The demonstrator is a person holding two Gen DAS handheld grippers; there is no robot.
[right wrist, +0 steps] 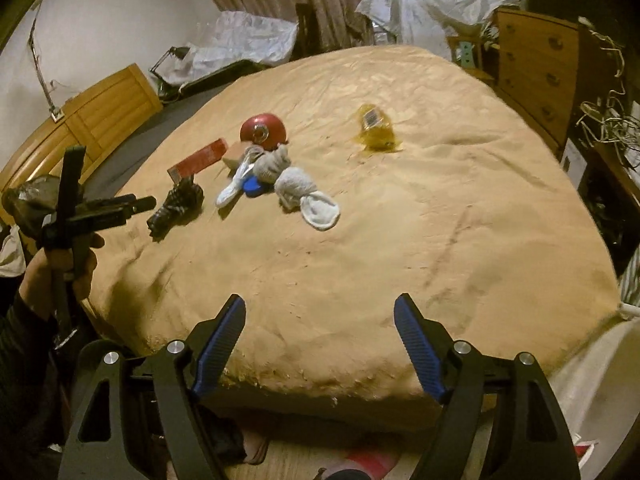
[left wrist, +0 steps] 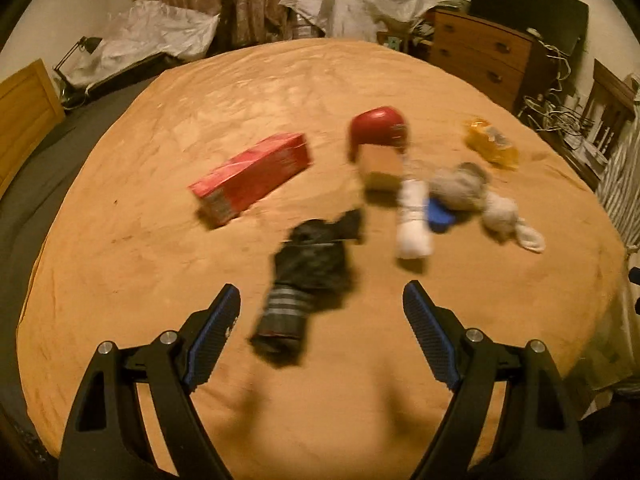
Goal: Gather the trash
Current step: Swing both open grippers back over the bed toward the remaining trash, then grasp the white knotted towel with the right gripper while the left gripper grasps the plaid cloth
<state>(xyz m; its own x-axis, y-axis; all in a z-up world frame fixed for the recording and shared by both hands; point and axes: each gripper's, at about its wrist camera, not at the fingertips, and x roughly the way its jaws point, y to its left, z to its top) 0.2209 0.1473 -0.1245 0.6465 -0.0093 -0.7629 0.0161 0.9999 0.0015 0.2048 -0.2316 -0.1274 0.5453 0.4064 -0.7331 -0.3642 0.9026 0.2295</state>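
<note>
left wrist: tongs (left wrist: 321,300) apart, empty.

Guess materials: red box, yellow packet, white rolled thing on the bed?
Red box: likely printed cardboard, matte; flat faces, crisp edges. Yellow packet: probably thin plastic film, translucent and glossy; crinkled, with a small label. White rolled thing: looks like knit fabric, probably a sock; soft, matte, no sharp edges. Motion blur in the left wrist view leaves the finishes uncertain.
</note>
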